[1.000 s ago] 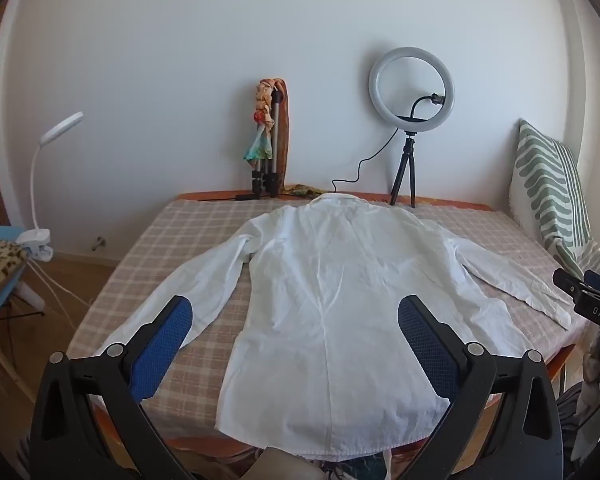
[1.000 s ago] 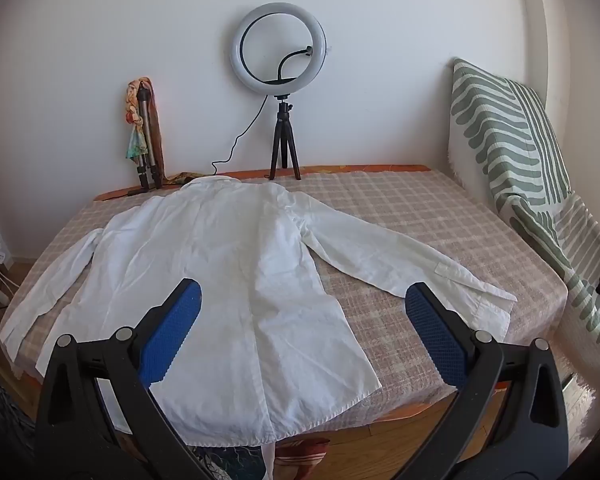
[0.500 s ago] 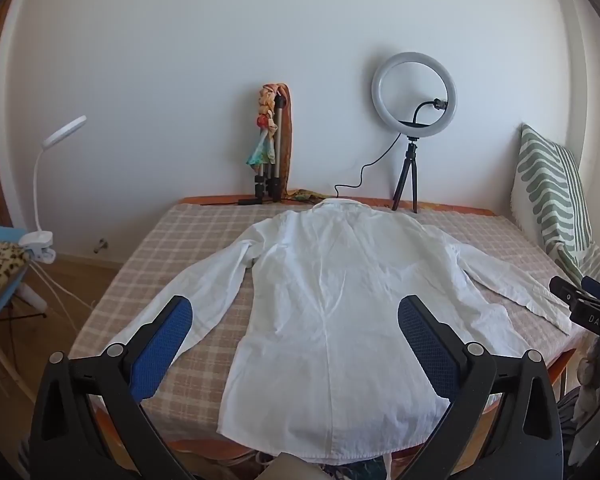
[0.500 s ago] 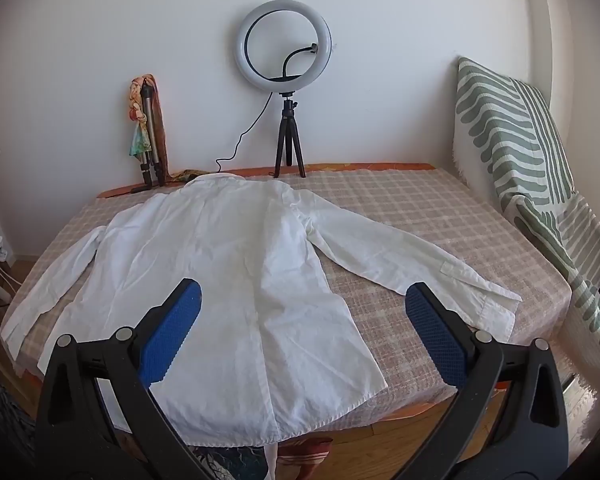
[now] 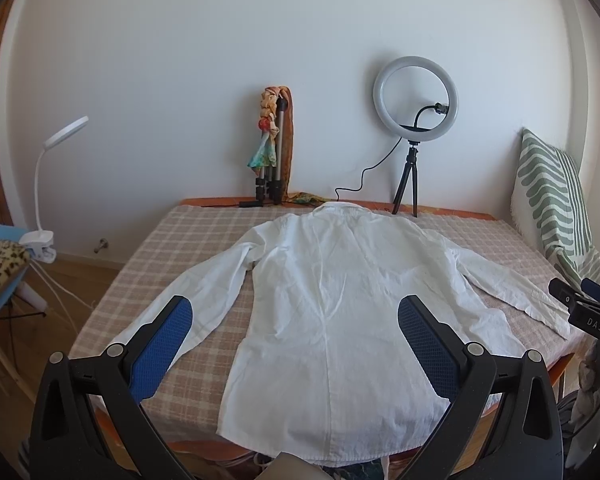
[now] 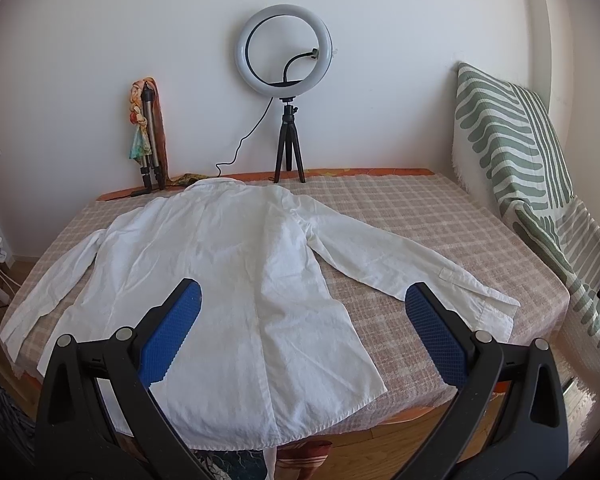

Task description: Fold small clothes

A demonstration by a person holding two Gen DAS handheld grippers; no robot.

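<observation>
A white long-sleeved shirt [image 5: 340, 300] lies flat, back up, on the checked tablecloth [image 5: 204, 236], collar at the far side, both sleeves spread out, hem hanging over the near edge. It also shows in the right wrist view [image 6: 236, 272]. My left gripper [image 5: 294, 312] is open and empty, held above and in front of the shirt's hem. My right gripper [image 6: 302, 300] is open and empty, above the hem's right part. Its black body shows at the right edge of the left wrist view [image 5: 584, 312].
A ring light on a tripod [image 6: 286, 60] and a folded tripod with a scarf [image 6: 148, 136] stand at the table's far edge by the wall. A striped green cushion [image 6: 512, 152] lies to the right. A clip lamp [image 5: 44, 184] and a chair [image 5: 0, 280] are left of the table.
Both grippers have drawn back and risen slightly from the table; the shirt looks smaller and lower in both views. The shirt itself has not moved.
</observation>
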